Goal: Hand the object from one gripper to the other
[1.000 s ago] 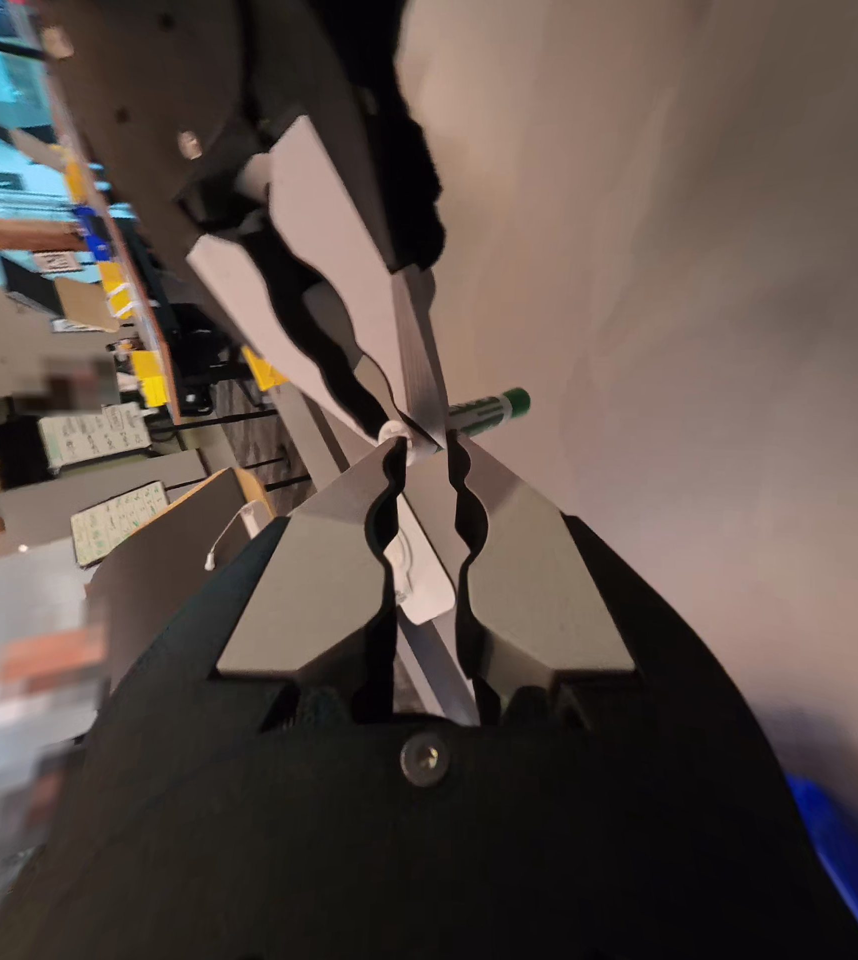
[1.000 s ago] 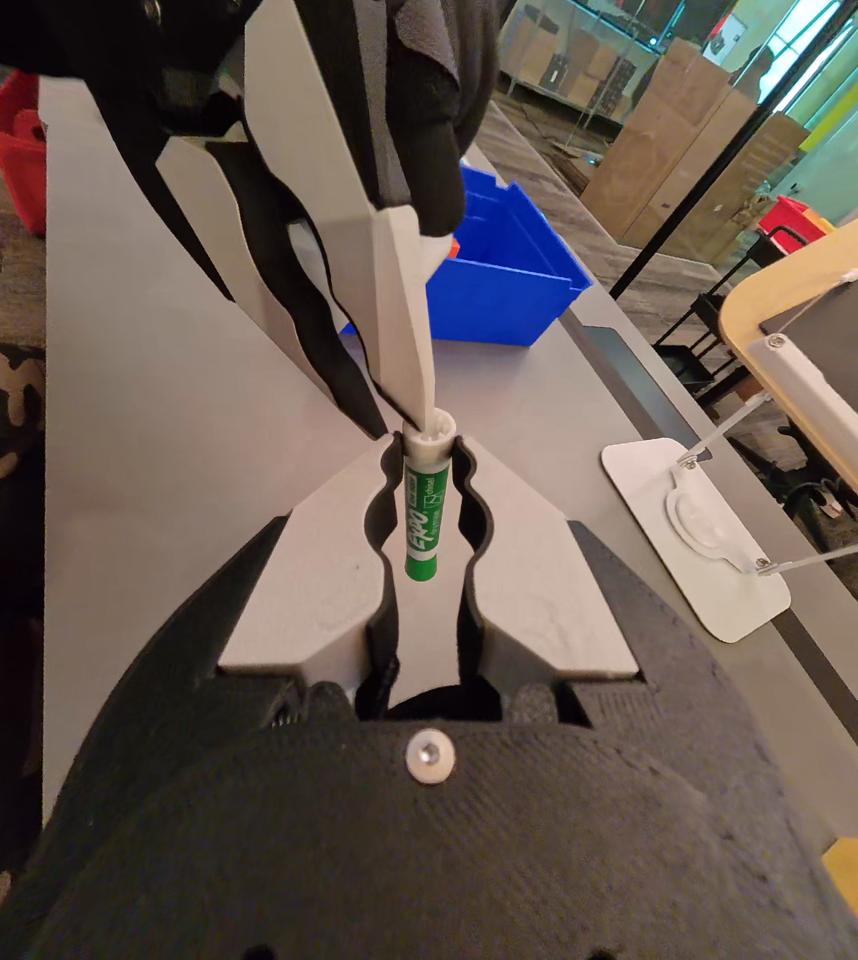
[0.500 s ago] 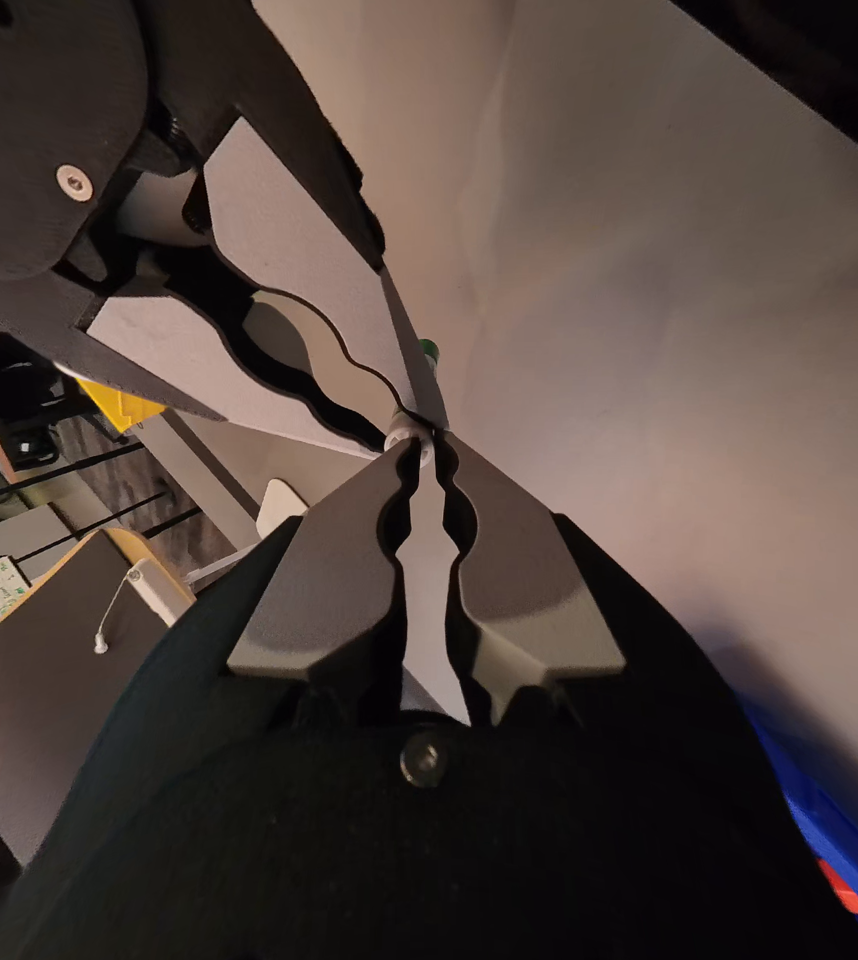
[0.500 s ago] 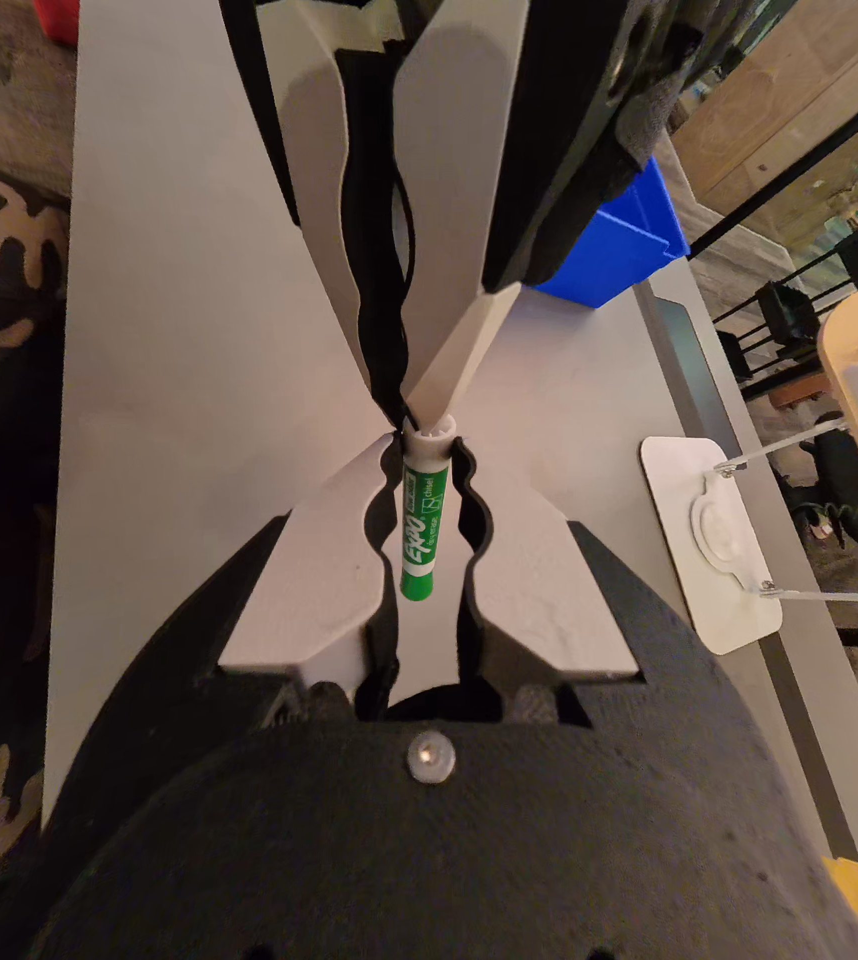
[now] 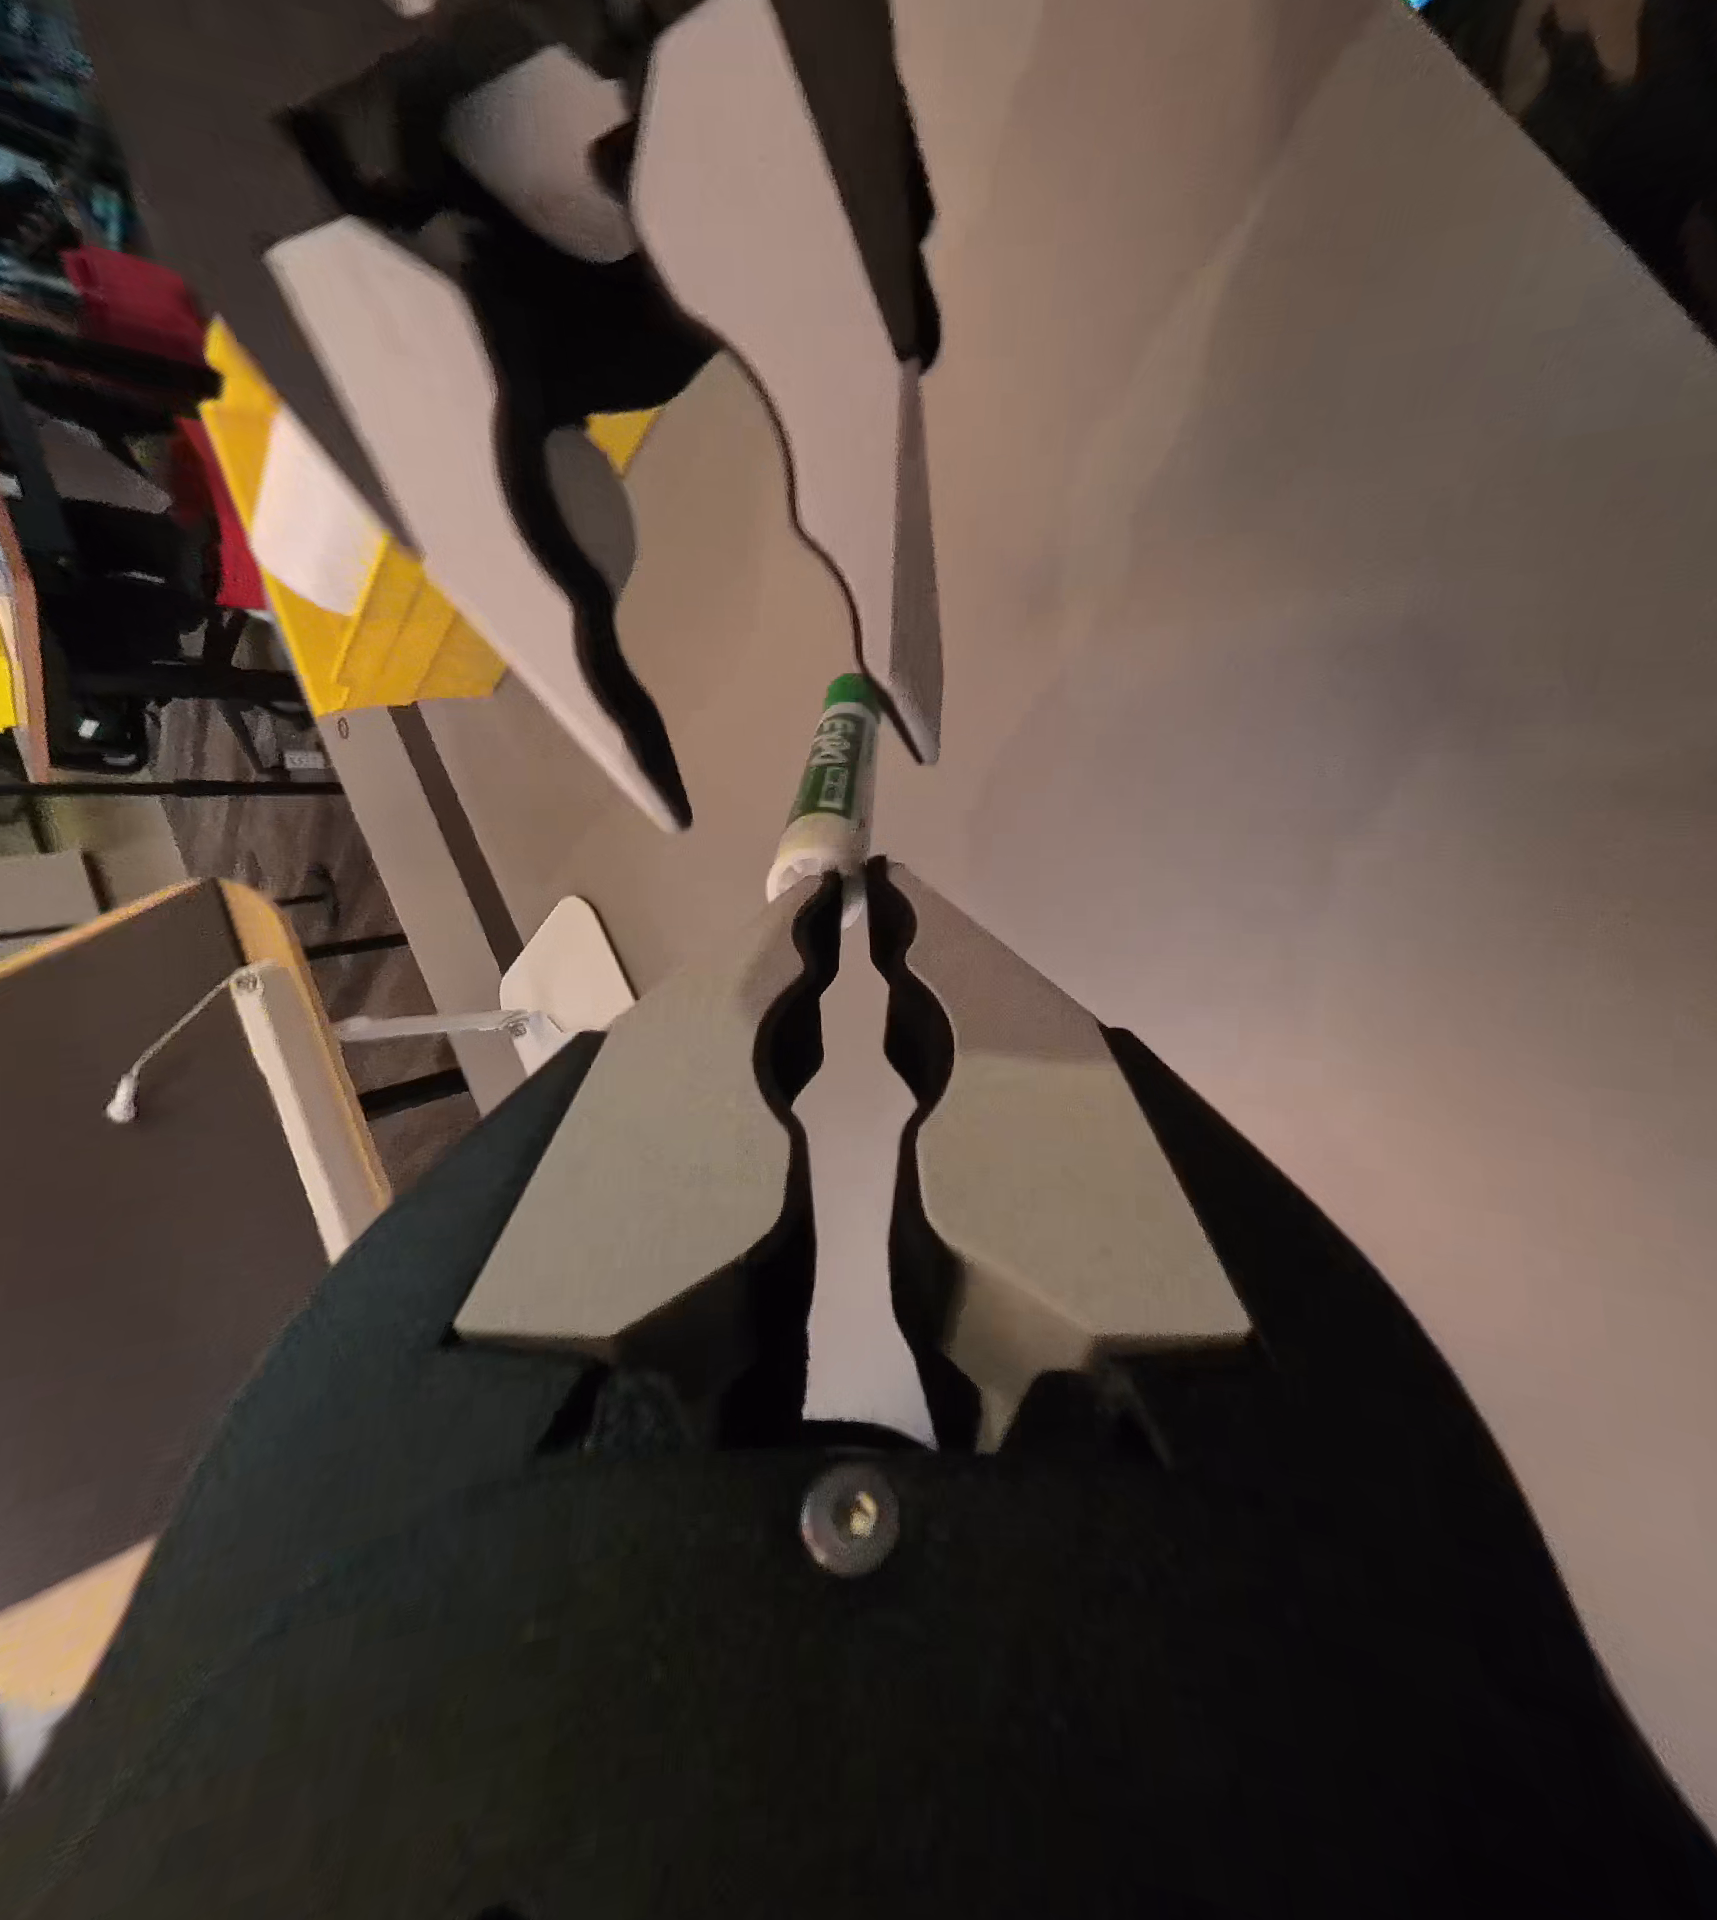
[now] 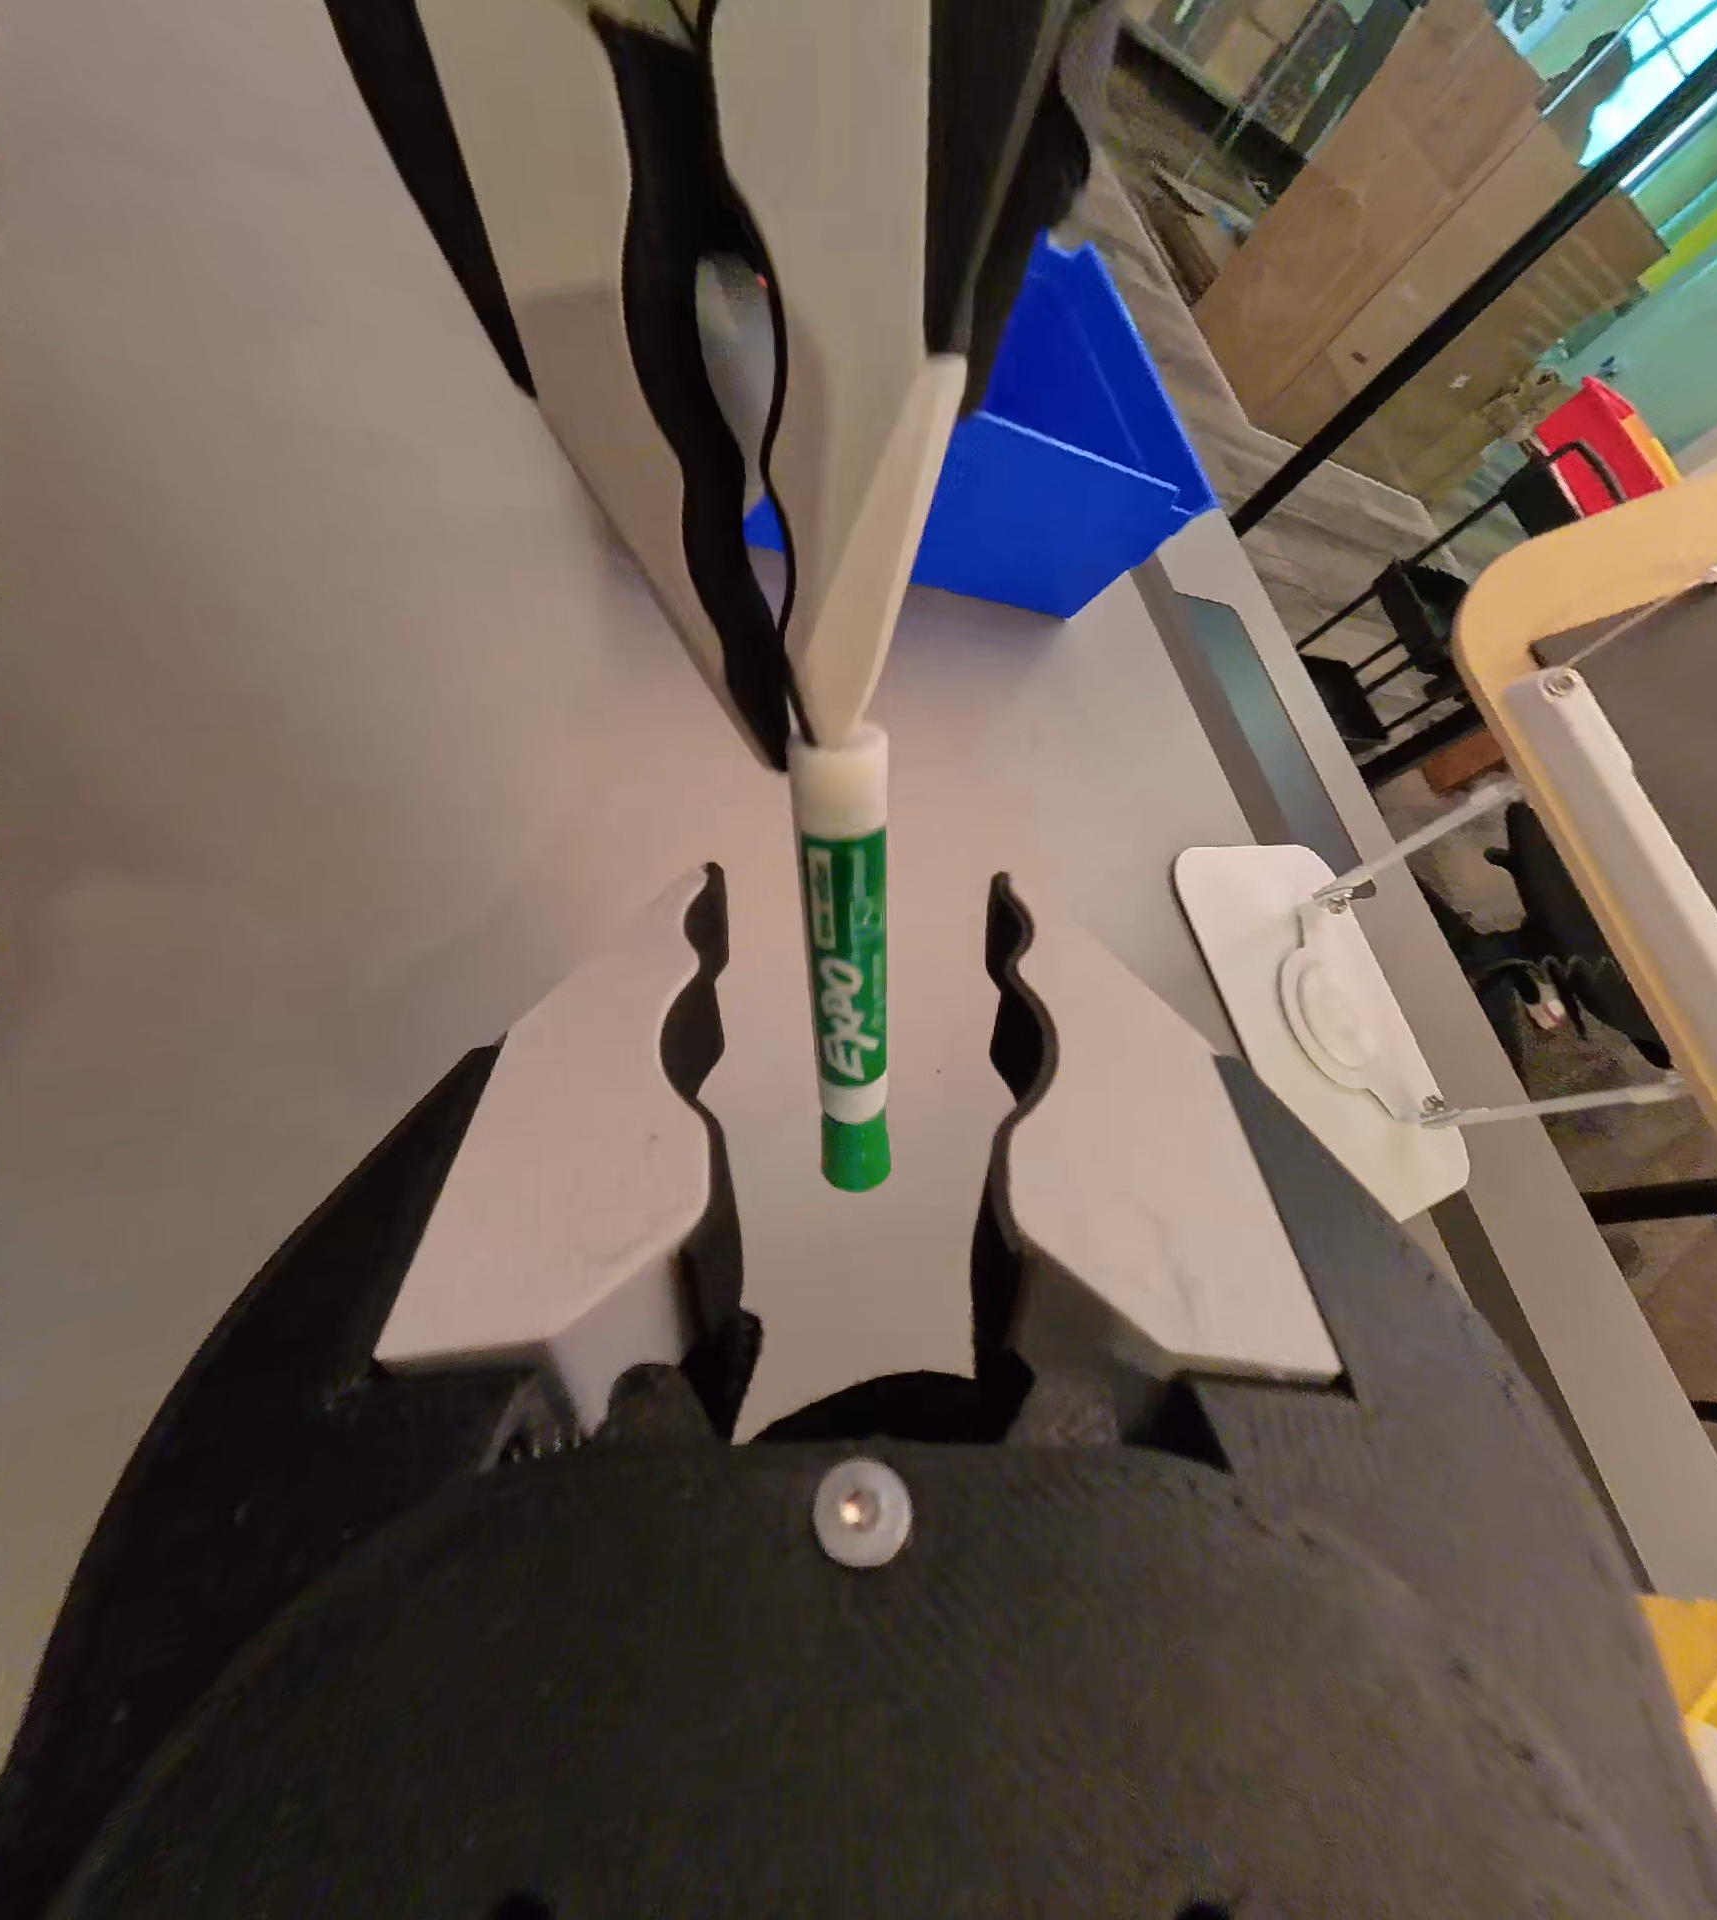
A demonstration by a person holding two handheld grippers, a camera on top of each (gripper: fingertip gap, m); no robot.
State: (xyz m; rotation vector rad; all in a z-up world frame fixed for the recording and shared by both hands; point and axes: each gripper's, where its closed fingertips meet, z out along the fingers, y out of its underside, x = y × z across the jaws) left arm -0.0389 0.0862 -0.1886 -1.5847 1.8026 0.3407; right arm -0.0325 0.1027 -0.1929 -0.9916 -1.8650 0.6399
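A green and white marker (image 6: 843,966) hangs in the air above the grey table (image 6: 262,623). My left gripper (image 5: 849,883) is shut on the marker's white end (image 5: 802,868); it also shows in the right wrist view (image 6: 818,732), coming in from the top. My right gripper (image 6: 854,883) is open, its fingers standing on either side of the marker without touching it. In the left wrist view the right gripper (image 5: 802,779) shows open ahead, around the marker's green end (image 5: 843,717).
A blue bin (image 6: 1062,488) stands on the table behind the grippers. A white flat base plate (image 6: 1321,1029) with thin rods lies near the table's right edge. A wood-edged dark board (image 6: 1664,831) stands beyond it. Yellow bins (image 5: 355,582) sit past the table.
My right gripper has opened and let go of the marker. My left gripper stays shut on its white end, and the two grippers have drawn slightly apart.
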